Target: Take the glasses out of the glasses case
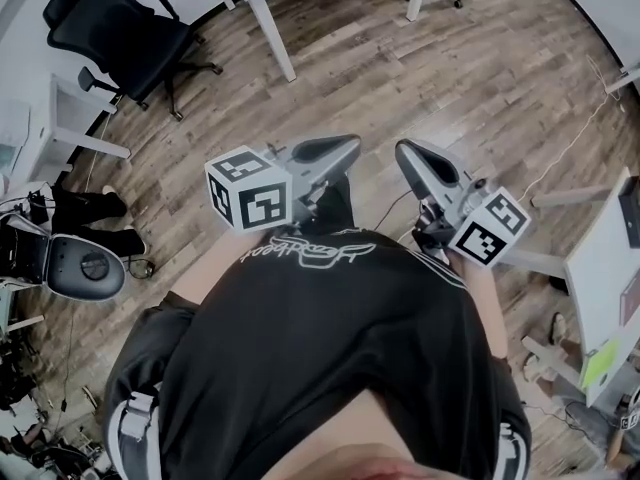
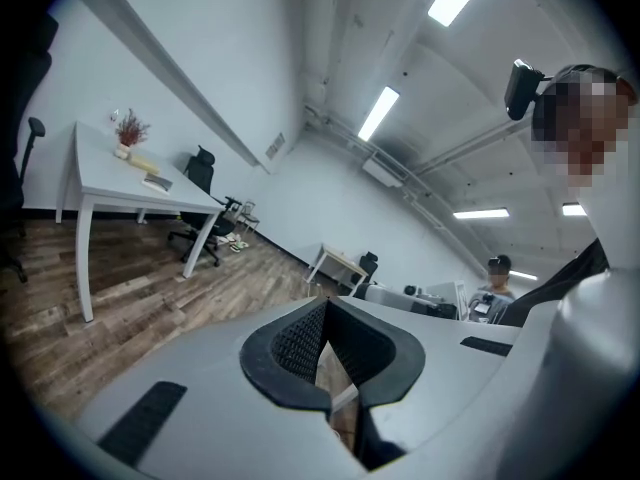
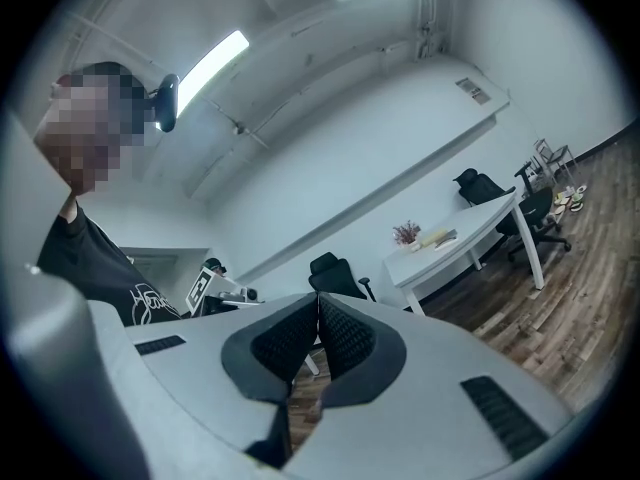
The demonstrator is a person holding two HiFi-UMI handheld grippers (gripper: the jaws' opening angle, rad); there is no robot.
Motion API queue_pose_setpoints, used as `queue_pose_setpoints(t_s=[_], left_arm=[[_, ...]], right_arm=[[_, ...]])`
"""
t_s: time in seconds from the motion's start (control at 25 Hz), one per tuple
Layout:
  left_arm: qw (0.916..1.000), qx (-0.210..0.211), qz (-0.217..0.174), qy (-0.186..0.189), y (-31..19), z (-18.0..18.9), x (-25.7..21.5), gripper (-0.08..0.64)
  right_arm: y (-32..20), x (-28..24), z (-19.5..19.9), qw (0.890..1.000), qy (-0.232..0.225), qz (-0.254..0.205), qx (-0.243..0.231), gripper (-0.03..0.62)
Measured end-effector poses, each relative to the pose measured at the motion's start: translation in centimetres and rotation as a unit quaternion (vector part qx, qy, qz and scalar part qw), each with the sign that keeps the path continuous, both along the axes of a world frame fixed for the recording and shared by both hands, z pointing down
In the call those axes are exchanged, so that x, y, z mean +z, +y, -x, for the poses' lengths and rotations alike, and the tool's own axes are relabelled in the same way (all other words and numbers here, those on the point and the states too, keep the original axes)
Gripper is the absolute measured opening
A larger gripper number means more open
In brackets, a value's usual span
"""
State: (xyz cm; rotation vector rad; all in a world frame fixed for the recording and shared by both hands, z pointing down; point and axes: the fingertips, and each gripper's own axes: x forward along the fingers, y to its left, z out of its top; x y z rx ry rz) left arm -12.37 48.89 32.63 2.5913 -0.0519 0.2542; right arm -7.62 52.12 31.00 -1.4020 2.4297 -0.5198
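Nothing of the job is done yet, as far as I can judge. Neither the glasses nor the glasses case shows in any view, so I cannot say where they lie. Finding the case, opening it and lifting the glasses out is all left to do.

I take my black shirt (image 1: 330, 328) as the landmark. My left tongs (image 1: 335, 150) sit just in front of it on my left, and my right tongs (image 1: 420, 163) just in front of it on my right. The two are near each other but apart, over bare wooden floor (image 1: 480, 78). Each marker cube is close to the shirt, with the tips pointing away from it.

In the left gripper view the left tongs (image 2: 325, 313) are closed tip to tip, with only floor showing through the slit below the tips. In the right gripper view the right tongs (image 3: 317, 308) are closed the same way, and neither pair holds anything. Both views take in wall and ceiling lights, so I judge both hands are tilted upward rather than aimed at any work.

A white counter (image 2: 130, 183) stands well away from the shirt. It carries a small plant and some flat items too small to identify.
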Motion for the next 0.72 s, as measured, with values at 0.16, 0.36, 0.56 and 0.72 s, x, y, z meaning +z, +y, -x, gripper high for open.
queue_pose_setpoints(t_s=[0.16, 0.36, 0.56, 0.72], left_arm=[[1.0000, 0.001, 0.008, -0.001, -5.3, -1.6, 0.3, 0.006], [0.9996, 0.000, 0.025, -0.011, -13.2, -4.2, 1.0, 0.006], [0.9992, -0.006, 0.037, -0.015, -23.7, -7.1, 0.7, 0.006], [0.9986, -0.015, 0.047, -0.016, -32.3, -9.3, 1.0, 0.006]], right_arm=[[-5.2, 0.4, -1.4, 1.000, -0.001, 0.009, 0.002, 0.009], [-12.9, 0.9, -4.1, 1.000, -0.012, 0.027, 0.005, 0.009], [-23.1, 0.7, -7.0, 0.999, -0.021, 0.044, 0.002, 0.009], [-31.3, 0.5, -8.9, 0.998, -0.023, 0.051, -0.007, 0.009]])
